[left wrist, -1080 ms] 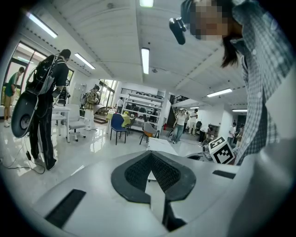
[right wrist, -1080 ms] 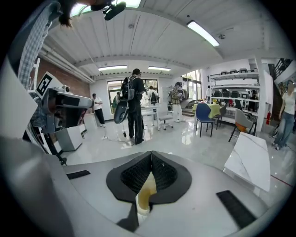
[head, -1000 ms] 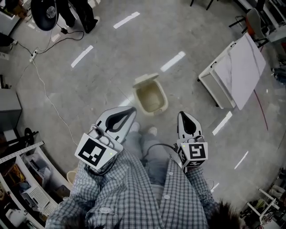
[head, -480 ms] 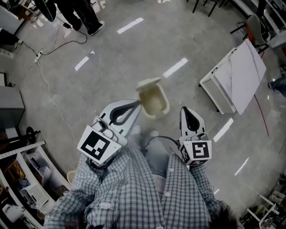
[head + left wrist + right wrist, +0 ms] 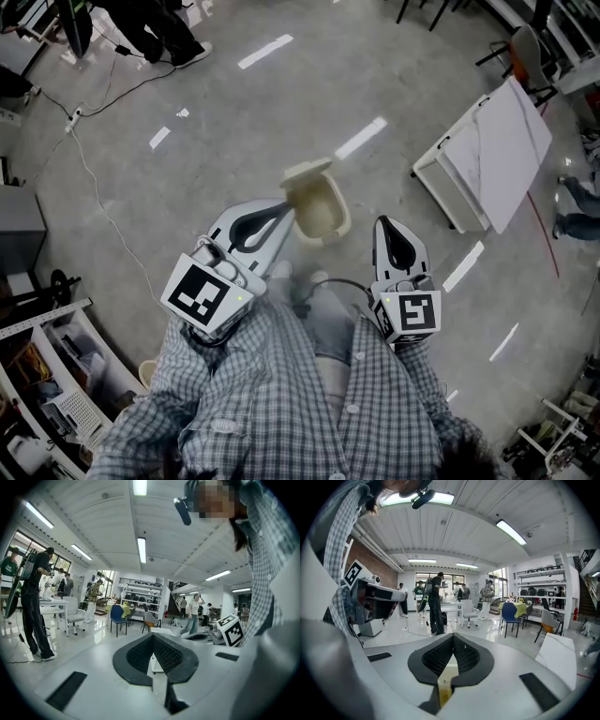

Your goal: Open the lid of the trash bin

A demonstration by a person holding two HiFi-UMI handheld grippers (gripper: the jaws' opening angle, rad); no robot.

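A small beige trash bin (image 5: 319,208) stands on the grey floor ahead of my feet. Its lid (image 5: 305,171) is flipped up at the far-left rim and the inside shows. My left gripper (image 5: 284,208) is shut with nothing in it, and in the head view its tips overlap the bin's left rim. To the right of the bin, my right gripper (image 5: 382,223) is also shut and empty. The left gripper view shows the left gripper (image 5: 153,636) with its jaws meeting at the tips. In the right gripper view the right gripper (image 5: 453,636) is closed the same way, with a beige patch (image 5: 446,674) behind the tips.
A white board on a frame (image 5: 497,155) lies at the right. A cable (image 5: 98,202) runs across the floor at the left. Shelving (image 5: 52,375) fills the lower left. People stand at the top left (image 5: 159,28) and right edge (image 5: 574,202). A chair (image 5: 525,47) is top right.
My left gripper has edged up and forward until its tips overlap the bin's rim in the head view. The right gripper has barely moved. The lid stays up.
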